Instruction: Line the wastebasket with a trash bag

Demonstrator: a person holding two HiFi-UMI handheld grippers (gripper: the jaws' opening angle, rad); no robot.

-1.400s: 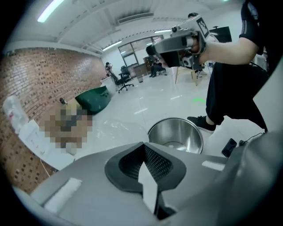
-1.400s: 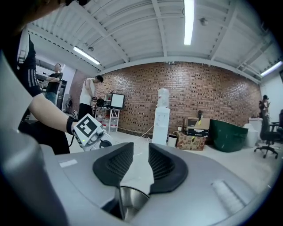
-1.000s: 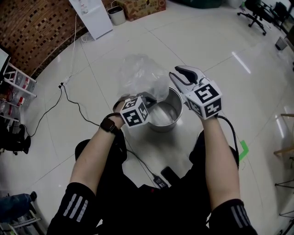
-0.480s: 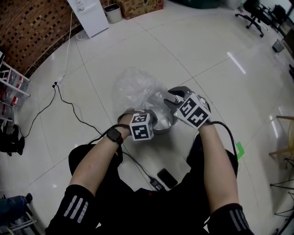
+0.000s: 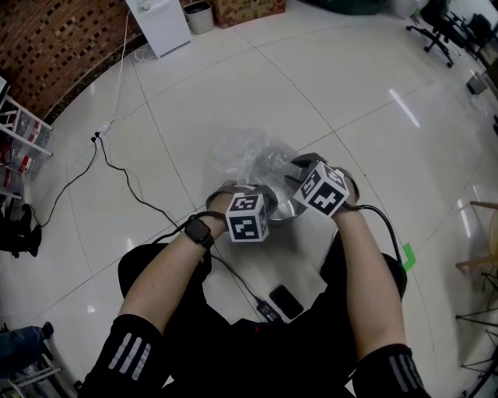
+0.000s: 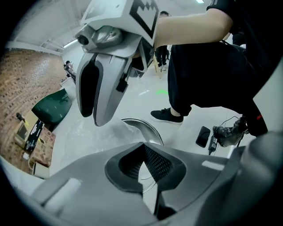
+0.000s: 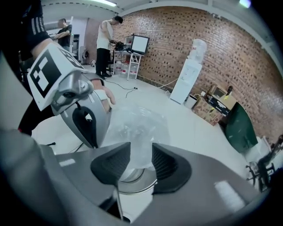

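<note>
A round steel wastebasket (image 5: 286, 210) stands on the white floor in front of the person's knees. A clear trash bag (image 5: 249, 159) billows over its far-left rim. My left gripper (image 5: 267, 198) is shut, and the film's edge runs to its tips (image 6: 142, 148) above the rim (image 6: 148, 128). My right gripper (image 5: 299, 175) hangs over the basket's right side with its jaws opening. In the right gripper view (image 7: 141, 161) the bag (image 7: 137, 132) shows in the gap between the pads, and they do not press on it. The basket's inside is mostly hidden.
A black phone (image 5: 286, 299) and a charger (image 5: 268, 311) lie on the floor near the person's legs. A black cable (image 5: 124, 183) trails off left. A white dispenser (image 5: 159, 19) and cartons stand by the brick wall. Green tape (image 5: 408, 255) marks the floor at right.
Both grippers have come down from above the wastebasket to its rim. The bag has sunk with the left gripper and now rests on the rim. The right jaws stand wider.
</note>
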